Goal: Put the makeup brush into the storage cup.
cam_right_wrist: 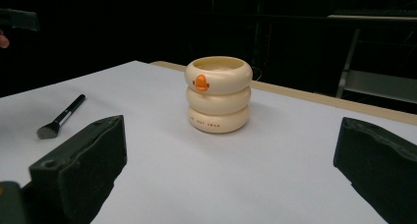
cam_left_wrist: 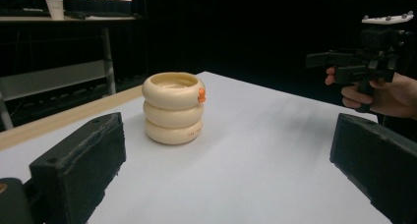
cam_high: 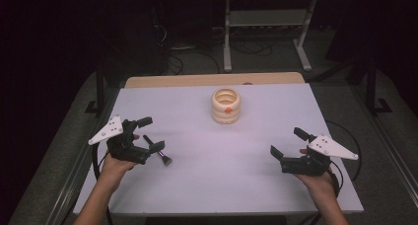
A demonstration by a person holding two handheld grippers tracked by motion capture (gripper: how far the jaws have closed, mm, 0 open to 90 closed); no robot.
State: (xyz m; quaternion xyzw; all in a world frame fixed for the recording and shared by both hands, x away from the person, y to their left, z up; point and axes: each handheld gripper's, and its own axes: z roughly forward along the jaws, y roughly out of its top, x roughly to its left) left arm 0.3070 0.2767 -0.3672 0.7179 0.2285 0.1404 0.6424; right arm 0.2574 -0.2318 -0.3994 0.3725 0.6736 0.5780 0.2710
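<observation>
- The left tool [cam_high: 148, 134] is held above the left part of the white desk [cam_high: 207, 185], jaws spread wide with nothing between them.
- A small black brush [cam_high: 161, 156] is seen lying flat on the desk, just beside that tool.
- A cream ringed cup [cam_high: 226, 106] with an orange mark is stood upright at the far middle, well apart from both tools.
- The right tool [cam_high: 287, 142] is held wide open and empty over the right part.

Left tongs [cam_high: 148, 134] and right tongs [cam_high: 288, 142] both matte black, blocky foam-faced jaws, grey triangular top plates with small screws, black trailing cables, bare forearms
</observation>
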